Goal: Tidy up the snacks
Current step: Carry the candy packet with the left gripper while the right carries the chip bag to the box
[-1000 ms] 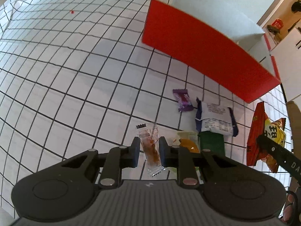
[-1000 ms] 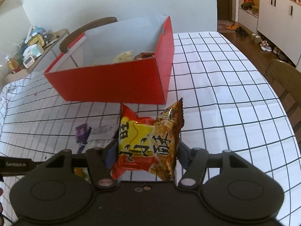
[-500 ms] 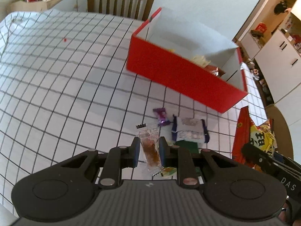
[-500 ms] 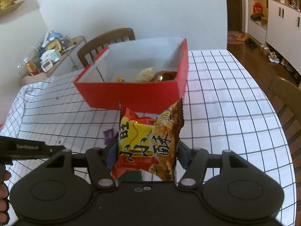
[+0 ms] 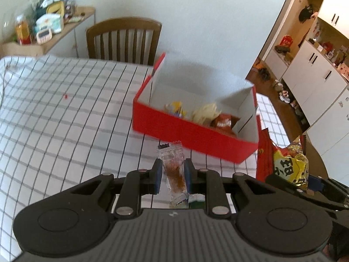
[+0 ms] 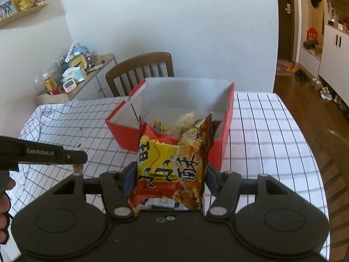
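My left gripper point(image 5: 173, 175) is shut on a clear sachet with brown filling point(image 5: 174, 170), held above the table short of the red box point(image 5: 192, 134). My right gripper point(image 6: 169, 180) is shut on a red-and-yellow snack bag point(image 6: 172, 163), held upright in front of the same red box point(image 6: 224, 135). The bag also shows at the right of the left wrist view point(image 5: 285, 163). The box is open and holds several snacks point(image 5: 207, 114). The left gripper's arm point(image 6: 43, 152) reaches in from the left of the right wrist view.
The table has a white checked cloth point(image 5: 65, 113). A wooden chair point(image 5: 124, 39) stands behind the table, another point(image 6: 336, 152) at its right side. A cluttered shelf point(image 5: 43, 28) is at the far left. A few packets lie under the grippers point(image 5: 196, 198).
Both grippers have risen and tilted up with their snacks held. The box now looks lower and its inside shows. The loose packets on the table have dropped below the fingers.
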### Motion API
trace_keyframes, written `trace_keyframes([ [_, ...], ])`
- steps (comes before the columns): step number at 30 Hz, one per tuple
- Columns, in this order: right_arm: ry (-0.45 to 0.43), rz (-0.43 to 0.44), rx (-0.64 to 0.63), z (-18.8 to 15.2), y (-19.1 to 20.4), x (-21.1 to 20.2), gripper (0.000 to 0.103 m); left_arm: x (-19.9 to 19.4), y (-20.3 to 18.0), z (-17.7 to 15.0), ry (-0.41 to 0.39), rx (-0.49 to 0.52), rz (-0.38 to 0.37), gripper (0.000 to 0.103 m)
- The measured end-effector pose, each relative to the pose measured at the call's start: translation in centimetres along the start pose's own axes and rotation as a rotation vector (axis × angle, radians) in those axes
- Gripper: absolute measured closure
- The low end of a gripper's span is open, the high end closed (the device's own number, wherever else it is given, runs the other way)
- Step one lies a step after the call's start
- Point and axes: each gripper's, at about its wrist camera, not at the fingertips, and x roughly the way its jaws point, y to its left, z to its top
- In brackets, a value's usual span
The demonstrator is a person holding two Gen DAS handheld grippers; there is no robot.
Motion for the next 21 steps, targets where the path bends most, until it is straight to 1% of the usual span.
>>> trace_keyframes([
  [4, -0.019, -0.011, -0.023, 1.4, 0.2, 0.2, 0.040, -0.2, -0.7, 1.9, -0.030, 0.028, -0.002, 0.082],
  [10, -0.032, -0.023, -0.042, 3.6, 0.2, 1.0, 0.040, 0.3, -1.5, 4.7, -0.051, 0.049, 0.007, 0.082],
  [21, -0.025, -0.030, -0.045, 7.4, -0.6, 4.5, 0.040, 2.7, -2.3, 8.7, -0.070, 0.112, 0.018, 0.082],
])
